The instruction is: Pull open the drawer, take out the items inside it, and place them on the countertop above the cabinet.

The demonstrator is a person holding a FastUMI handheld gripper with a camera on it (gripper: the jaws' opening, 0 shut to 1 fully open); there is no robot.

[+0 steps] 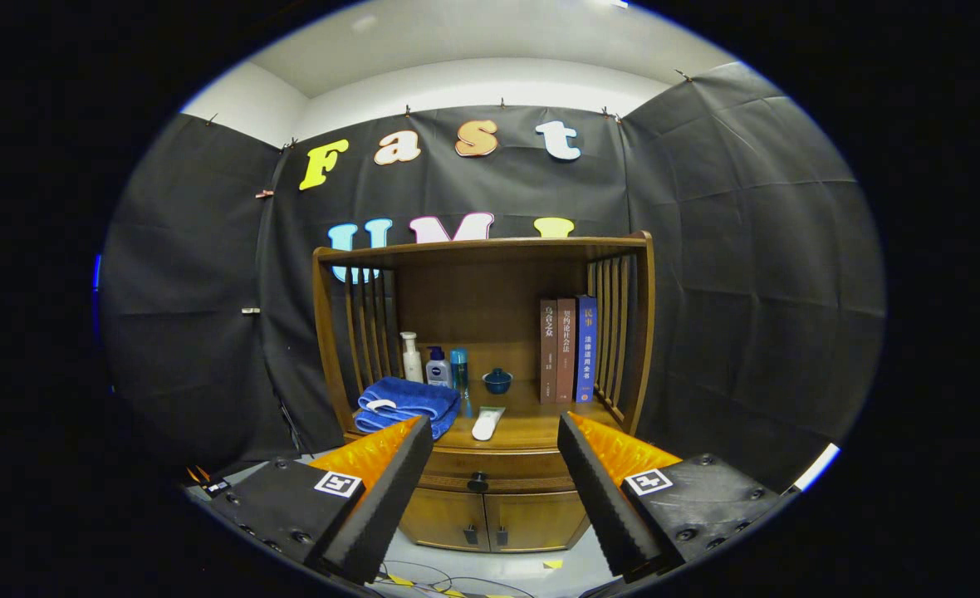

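Observation:
A wooden cabinet (490, 515) stands ahead of me against the booth wall. Its drawer (490, 465) is closed, and a dark round knob (478, 481) sits at the drawer's middle. The countertop (531, 425) above the drawer carries several things. My gripper (495, 440) is open, its two fingers spread wide, and the drawer knob shows between them, some way beyond the tips. Nothing is held. What lies inside the drawer is hidden.
On the countertop lie a folded blue towel (407, 403), a white tube (487, 423), a pump bottle (411, 357), two smaller bottles (438, 367), a small blue bowl (497, 380) and three upright books (567, 349). Two lower doors (490, 522) sit under the drawer. Cables (423, 577) trail on the floor.

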